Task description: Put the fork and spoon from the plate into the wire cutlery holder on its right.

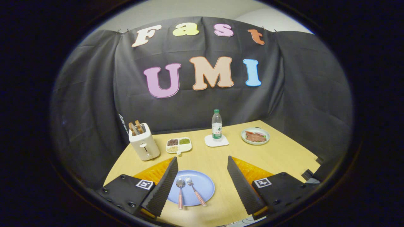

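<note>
1. Gripper view: the gripper [202, 176] hangs above the near part of the tabletop [284, 157] with its fingers spread wide and holding nothing.
2. The blue plate [202, 189] lies between the fingers, nearer to the left one, and this finger covers a part of its rim.
3. On the plate lie the spoon [180, 192] and the fork [195, 192], close together but not touching, with the heads pointing away from the gripper. The spoon lies straight, and the handle of the fork slants away to the right.
4. I cannot see the wire cutlery holder from here; by the task it stands to the right of the plate.
5. Both pieces look thin, stiff and light. The metal heads are probably slippery, and they lie flat on the smooth plate, so they may slide away under a push.
6. I think the best place to take hold is the striped handle, near its middle, with one finger on each side.
</note>
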`<act>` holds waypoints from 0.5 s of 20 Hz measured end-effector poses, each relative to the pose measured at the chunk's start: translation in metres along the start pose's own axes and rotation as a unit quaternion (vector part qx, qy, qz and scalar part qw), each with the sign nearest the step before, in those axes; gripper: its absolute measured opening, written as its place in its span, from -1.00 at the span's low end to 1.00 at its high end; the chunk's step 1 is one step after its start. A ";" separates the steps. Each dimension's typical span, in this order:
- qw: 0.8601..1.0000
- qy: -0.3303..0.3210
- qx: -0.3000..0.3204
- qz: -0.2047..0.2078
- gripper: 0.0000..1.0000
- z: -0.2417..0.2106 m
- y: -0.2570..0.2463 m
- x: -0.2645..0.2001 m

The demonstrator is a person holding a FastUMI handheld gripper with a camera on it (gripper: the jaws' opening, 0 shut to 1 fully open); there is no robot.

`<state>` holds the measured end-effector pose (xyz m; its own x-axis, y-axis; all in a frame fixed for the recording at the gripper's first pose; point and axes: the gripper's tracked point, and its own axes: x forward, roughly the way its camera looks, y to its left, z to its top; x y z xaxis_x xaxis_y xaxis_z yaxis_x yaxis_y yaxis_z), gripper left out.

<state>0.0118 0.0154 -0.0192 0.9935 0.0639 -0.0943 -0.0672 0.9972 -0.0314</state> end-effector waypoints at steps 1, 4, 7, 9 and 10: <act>1.000 0.008 -0.001 0.004 0.97 -0.002 0.000 0.002; 0.999 0.037 -0.021 0.008 0.98 -0.014 -0.004 0.011; 0.997 0.064 -0.040 0.029 0.98 -0.026 0.004 0.022; 0.994 0.088 -0.054 0.048 0.98 -0.040 0.012 0.032; 0.991 0.100 -0.060 0.058 0.98 -0.048 0.017 0.036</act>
<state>0.0422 0.0329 -0.0712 0.9410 0.1561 -0.3002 -0.2015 0.9713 -0.1263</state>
